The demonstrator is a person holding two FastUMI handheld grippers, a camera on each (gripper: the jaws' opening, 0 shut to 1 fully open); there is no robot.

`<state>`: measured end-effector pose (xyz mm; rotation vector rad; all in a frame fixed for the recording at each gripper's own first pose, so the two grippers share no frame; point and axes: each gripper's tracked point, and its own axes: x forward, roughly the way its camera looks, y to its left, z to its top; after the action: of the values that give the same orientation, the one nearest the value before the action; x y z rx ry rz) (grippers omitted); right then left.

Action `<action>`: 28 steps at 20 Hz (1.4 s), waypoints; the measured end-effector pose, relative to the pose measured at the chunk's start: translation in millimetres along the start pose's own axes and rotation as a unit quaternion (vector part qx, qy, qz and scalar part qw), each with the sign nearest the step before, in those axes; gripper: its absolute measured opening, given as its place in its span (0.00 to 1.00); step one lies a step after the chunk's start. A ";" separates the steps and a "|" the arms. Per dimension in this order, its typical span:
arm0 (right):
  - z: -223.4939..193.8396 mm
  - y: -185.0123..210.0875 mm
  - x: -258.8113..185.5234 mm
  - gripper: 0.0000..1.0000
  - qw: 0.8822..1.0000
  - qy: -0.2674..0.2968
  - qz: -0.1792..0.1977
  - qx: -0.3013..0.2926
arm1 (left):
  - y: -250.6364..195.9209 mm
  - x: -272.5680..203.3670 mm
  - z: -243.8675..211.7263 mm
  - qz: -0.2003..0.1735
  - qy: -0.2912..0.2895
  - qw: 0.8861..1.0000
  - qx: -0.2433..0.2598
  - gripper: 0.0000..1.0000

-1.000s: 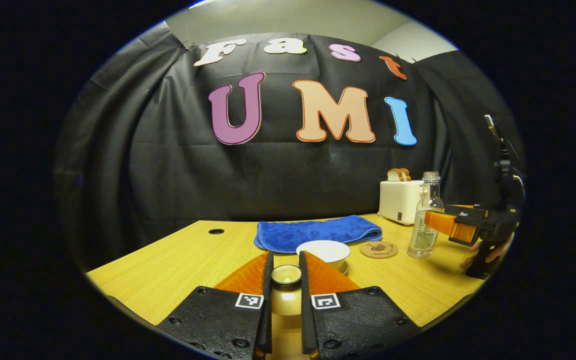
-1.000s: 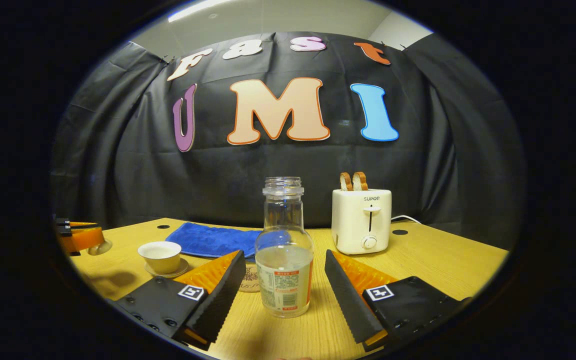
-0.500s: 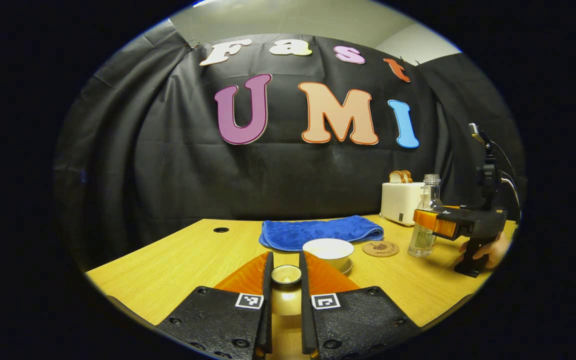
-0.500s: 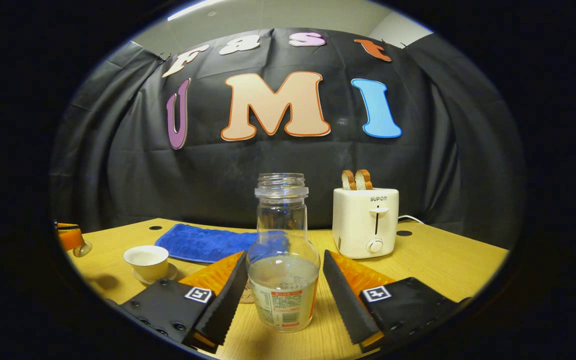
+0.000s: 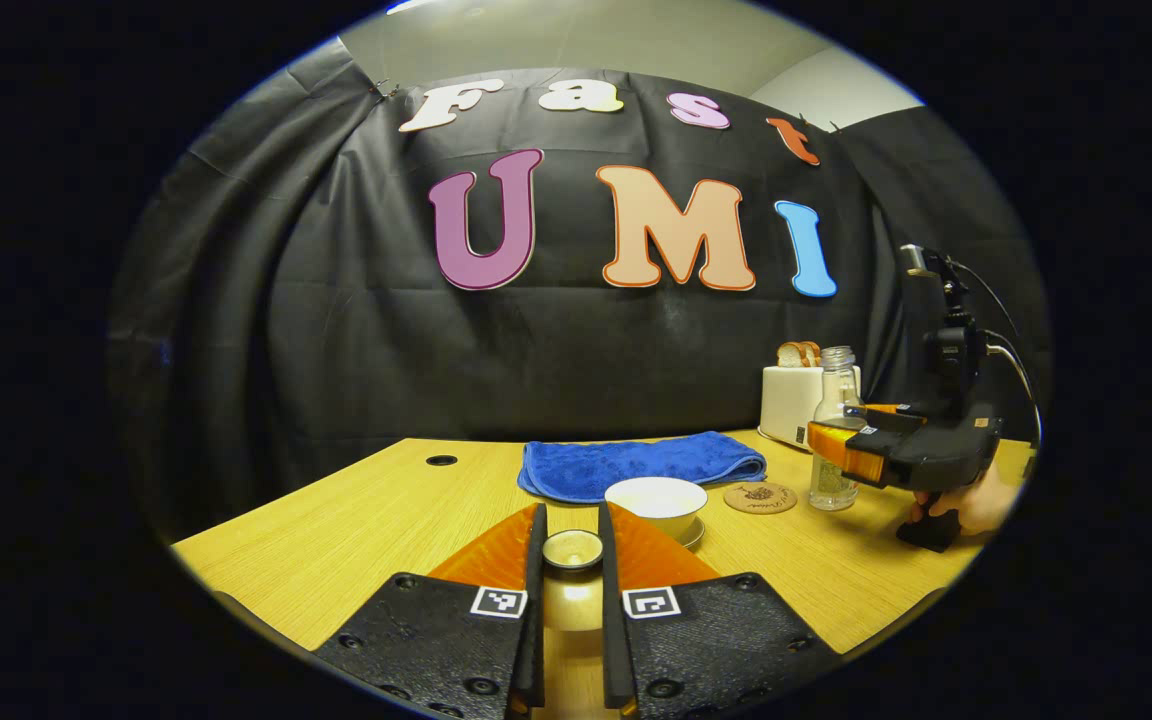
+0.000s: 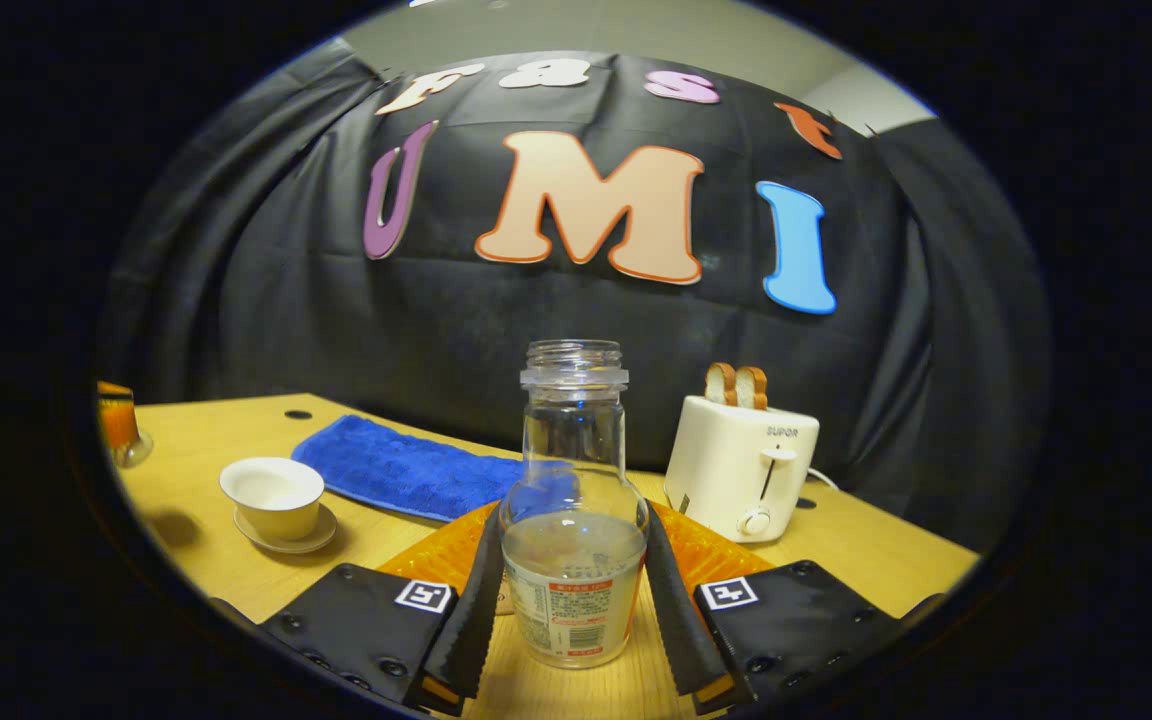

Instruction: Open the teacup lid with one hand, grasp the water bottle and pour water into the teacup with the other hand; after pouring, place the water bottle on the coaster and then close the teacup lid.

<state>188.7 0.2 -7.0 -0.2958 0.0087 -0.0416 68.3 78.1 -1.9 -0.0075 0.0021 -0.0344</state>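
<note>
At the bottom centre of the left gripper view, the left hand-held gripper [image 5: 570, 560] is closed on the teacup lid [image 5: 572, 549], held clear so the teacup [image 5: 655, 503] behind it stands open. In the right gripper view, the right hand-held gripper [image 6: 568, 590] presses both fingers against the water bottle [image 6: 572, 520] at lower centre, seemingly ready to pour. Farther back on the table [image 5: 356, 520], the coaster [image 5: 759, 498] waits beside the cup.
</note>
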 end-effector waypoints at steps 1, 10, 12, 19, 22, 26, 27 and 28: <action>3.3 9.8 0.1 0.75 0.999 -0.005 0.003 -0.033 | -0.1 -0.5 -0.2 0.000 0.000 1.000 0.000 0.20; -4.6 90.1 3.1 0.74 0.927 -0.016 0.068 -0.369 | 9.1 -8.6 -2.1 0.001 0.000 1.000 -0.001 0.20; -11.8 103.3 -4.1 0.74 0.902 -0.024 0.080 -0.423 | 14.9 -10.4 -2.9 0.005 0.001 1.000 -0.001 0.20; -11.0 120.7 -1.2 0.75 0.861 -0.030 0.091 -0.500 | 25.6 -10.9 -0.2 0.013 0.002 1.000 -0.001 0.20; -15.9 116.9 0.2 0.75 0.850 -0.030 0.093 -0.518 | 29.9 -12.1 -0.7 0.015 0.002 1.000 -0.001 0.20; -12.9 116.3 2.3 0.75 0.835 -0.028 0.090 -0.543 | 34.6 -13.4 -0.3 0.019 0.002 1.000 0.000 0.20; -11.2 115.5 3.2 0.75 0.828 -0.031 0.088 -0.552 | 35.7 -13.9 -0.1 0.019 0.003 1.000 -0.001 0.20; -10.6 117.9 1.7 0.75 0.822 -0.035 0.088 -0.561 | 36.5 -13.8 -0.1 0.020 0.003 1.000 -0.001 0.20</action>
<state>194.9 109.7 -51.5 -1.4885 -0.0152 0.1699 55.7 115.0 -2.3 -0.0093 0.0086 0.0055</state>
